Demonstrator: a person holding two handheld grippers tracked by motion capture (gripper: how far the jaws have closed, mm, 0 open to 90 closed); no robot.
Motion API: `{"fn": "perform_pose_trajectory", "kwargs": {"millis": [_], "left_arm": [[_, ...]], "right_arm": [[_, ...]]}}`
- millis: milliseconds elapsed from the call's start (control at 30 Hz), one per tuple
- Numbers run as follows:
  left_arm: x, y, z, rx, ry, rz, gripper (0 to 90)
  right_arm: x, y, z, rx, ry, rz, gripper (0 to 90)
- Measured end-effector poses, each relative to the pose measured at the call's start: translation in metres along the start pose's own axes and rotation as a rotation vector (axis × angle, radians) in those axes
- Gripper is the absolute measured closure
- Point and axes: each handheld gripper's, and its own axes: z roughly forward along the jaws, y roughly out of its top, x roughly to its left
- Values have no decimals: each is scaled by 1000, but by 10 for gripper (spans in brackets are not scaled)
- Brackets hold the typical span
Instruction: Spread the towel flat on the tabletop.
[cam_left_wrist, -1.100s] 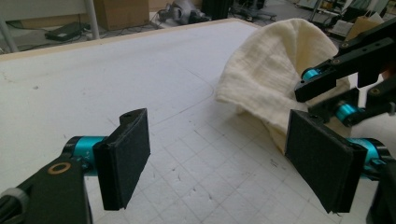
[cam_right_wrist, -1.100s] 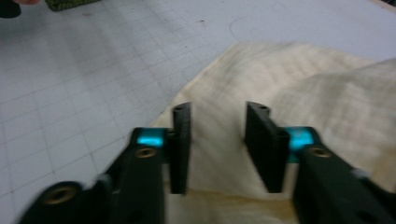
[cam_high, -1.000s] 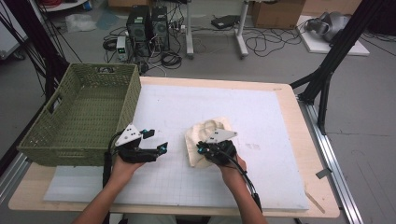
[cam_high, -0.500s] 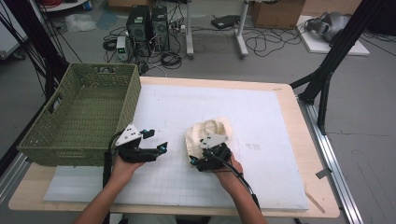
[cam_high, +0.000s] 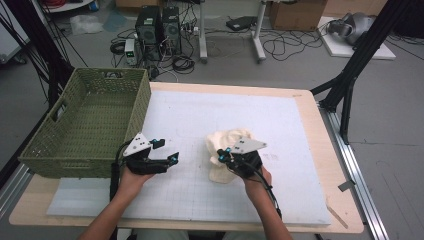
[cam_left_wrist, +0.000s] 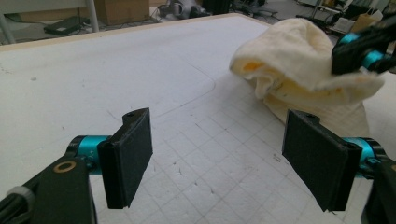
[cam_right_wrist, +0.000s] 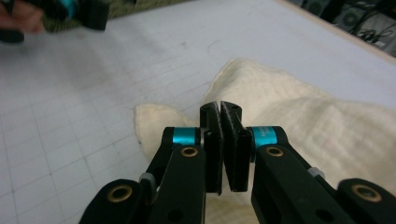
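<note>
Table (cam_high: 320, 150): a wooden top under a white gridded mat carries the work, with the person's forearms coming in from the near edge.
Basket (cam_high: 85, 127): a green woven bin stands at the left of the table, beside the mat and well apart from the cloth; no cloth shows in it from the high view.
Cloth (cam_high: 227, 150): a cream towel lies bunched and creased near the middle of the mat, one fold raised toward the right hand-held gripper.
Right hand-held gripper (cam_high: 231, 159): it sits at the cloth's near edge; in the right gripper view (cam_right_wrist: 226, 144) its jaws have just been closing and now stand pressed together over the cloth. A fold seems pinched at the tips, though the view from behind the pads does not show the fabric between them. The left gripper view shows the cloth (cam_left_wrist: 299, 70) drawn up against those black tips.
Left hand-held gripper (cam_high: 167, 152): it hovers over bare mat between basket and cloth, jaws spread wide and holding nothing; its own view (cam_left_wrist: 229, 158) shows only grid between the pads.
Step in hand: judged from the frames, the right side is taking its hold on a cloth edge, the start of a lift or a fold.
Next move: it likely calls for confirming the pinch with a slight lift, then bringing the open left jaws across to a second edge so the cloth can be spread or carried without sagging.
</note>
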Motion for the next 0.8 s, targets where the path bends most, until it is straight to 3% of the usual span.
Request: {"fn": "perform_pose_trajectory", "kwargs": {"millis": [200, 400, 533, 800], "left_arm": [[-1, 0, 1, 3, -1, -2, 247], [-1, -1, 2, 5, -2, -3, 248], [-1, -1, 2, 4, -3, -2, 248], [-2, -1, 3, 9, -2, 0, 248]], "right_arm": [[-27, -6, -35, -62, -91, 110, 874], [-51, -18, -61, -60, -219, 167, 874], [-67, -29, -75, -18, -337, 195, 874], [-89, -69, -88, 129, -463, 270, 874]]}}
